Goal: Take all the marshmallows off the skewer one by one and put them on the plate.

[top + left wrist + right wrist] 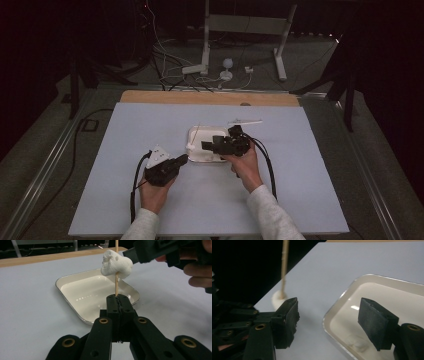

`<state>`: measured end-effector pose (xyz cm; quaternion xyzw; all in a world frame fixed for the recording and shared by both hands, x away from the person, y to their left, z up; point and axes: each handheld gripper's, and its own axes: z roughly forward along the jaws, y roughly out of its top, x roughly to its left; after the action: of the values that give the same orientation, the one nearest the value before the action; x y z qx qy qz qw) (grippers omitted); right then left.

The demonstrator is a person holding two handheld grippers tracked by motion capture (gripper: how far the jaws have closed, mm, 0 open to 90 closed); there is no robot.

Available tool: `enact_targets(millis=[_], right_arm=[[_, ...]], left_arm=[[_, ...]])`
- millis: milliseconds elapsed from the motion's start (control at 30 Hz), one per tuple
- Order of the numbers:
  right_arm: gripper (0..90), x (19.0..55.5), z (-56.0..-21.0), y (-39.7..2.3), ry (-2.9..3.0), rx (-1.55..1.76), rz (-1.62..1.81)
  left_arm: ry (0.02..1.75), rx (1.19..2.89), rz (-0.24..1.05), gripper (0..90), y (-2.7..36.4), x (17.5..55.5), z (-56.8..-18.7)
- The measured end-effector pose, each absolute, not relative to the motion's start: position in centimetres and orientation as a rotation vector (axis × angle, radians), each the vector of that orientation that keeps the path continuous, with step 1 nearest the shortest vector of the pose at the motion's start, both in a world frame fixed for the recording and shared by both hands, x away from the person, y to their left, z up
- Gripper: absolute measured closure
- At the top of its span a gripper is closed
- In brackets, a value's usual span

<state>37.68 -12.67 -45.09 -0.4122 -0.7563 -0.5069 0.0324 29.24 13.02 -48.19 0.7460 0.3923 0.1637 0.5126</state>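
Gripping skewer (pixel 116 282), left tongs (pixel 119 298) clamped; right tongs (pixel 329 315) apart over tray rim (pixel 332 312), table (pixel 125 135) open around.

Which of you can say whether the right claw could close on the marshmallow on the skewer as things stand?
Probably yes. The right claw is open and close beside the marshmallow, with nothing between them. The left claw holds the skewer upright over the white tray.
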Motion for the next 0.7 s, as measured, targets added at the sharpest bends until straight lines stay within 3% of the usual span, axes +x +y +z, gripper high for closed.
enact_targets(millis=[467,700], right_arm=[[34.9,36.4,-45.2,-10.7,-2.337,-1.156,-1.569],[55.5,36.2,-45.5,-9.5,-2.297,-1.119,-1.57]], left_arm=[[0.939,1.792,0.379,90.0,12.8,29.3,-48.2],[0.911,1.791,0.363,90.0,12.5,29.2,-48.1]])
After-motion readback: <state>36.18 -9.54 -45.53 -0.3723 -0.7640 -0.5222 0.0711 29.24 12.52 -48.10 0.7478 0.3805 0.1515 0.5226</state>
